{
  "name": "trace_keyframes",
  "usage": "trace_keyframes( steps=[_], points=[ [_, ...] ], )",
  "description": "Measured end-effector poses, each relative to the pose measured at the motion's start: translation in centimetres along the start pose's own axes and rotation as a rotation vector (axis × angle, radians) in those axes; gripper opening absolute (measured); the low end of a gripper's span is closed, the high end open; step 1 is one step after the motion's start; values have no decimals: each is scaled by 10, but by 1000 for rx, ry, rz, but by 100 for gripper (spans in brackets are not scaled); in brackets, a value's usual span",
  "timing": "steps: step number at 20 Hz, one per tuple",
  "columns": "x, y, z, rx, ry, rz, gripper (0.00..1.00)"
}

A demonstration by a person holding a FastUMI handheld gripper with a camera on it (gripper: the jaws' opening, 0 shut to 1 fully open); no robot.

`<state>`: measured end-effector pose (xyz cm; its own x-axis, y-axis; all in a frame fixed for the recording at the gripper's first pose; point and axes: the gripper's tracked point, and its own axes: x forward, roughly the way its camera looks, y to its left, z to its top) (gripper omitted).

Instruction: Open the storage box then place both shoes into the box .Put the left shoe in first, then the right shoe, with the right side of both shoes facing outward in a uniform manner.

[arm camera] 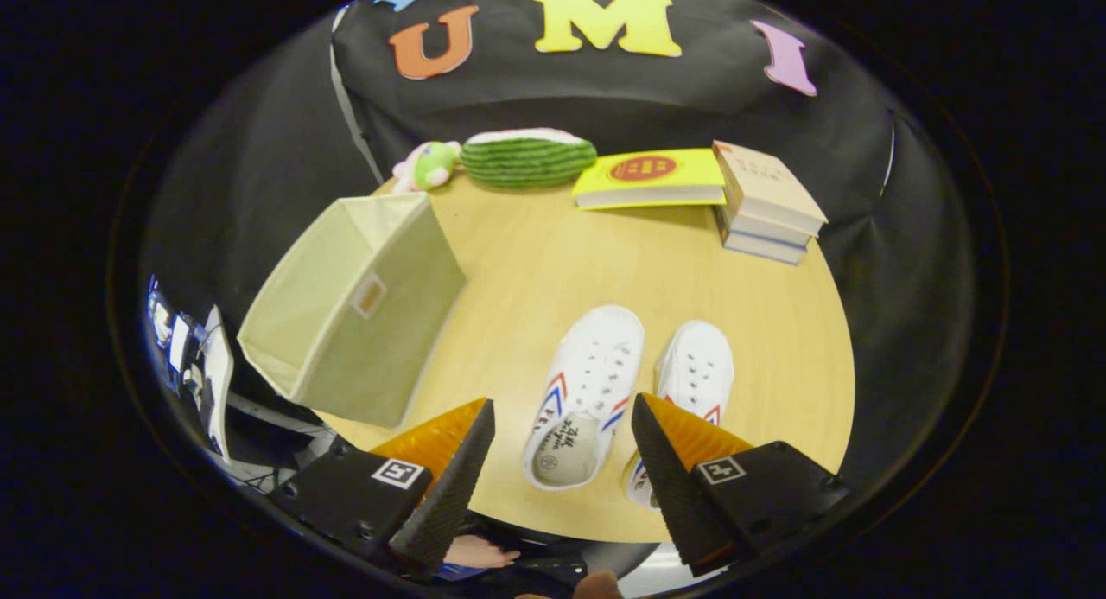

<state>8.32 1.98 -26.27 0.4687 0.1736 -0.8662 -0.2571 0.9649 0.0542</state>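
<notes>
A pale green fabric storage box [359,309] stands on the round wooden table [536,262], off to the left of my fingers, its top open and a small label patch on its near wall. Two white canvas shoes with red and blue side stripes lie side by side, toes pointing away. The left shoe [585,391] lies between my fingers, heel nearest me. The right shoe [696,374] is partly hidden behind my right finger. My gripper [562,417] hovers above them, open, holding nothing.
At the table's far edge lie a green striped plush [527,158], a small pink and green plush toy [428,165], a yellow book [650,180] and a stack of books [765,203]. A person's hand [479,551] shows below the fingers.
</notes>
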Motion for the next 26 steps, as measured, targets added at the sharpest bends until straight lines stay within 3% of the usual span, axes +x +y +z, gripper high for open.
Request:
trace_keyframes(
  steps=[6, 10, 14, 15, 19, 23, 26],
  points=[
    [43, -16, -36, 73, 180, 13, 97],
    [68, -19, -45, 141, 247, 28, 82],
    [81, -11, -47, 267, 275, 93, 50],
    [84, -10, -47, 290, 267, 96, 36],
    [78, -9, -44, 355, 235, 87, 7],
    [66, 6, -40, 472, 217, 162, 6],
    [51, 10, -34, 487, 193, 166, 6]
  ],
)
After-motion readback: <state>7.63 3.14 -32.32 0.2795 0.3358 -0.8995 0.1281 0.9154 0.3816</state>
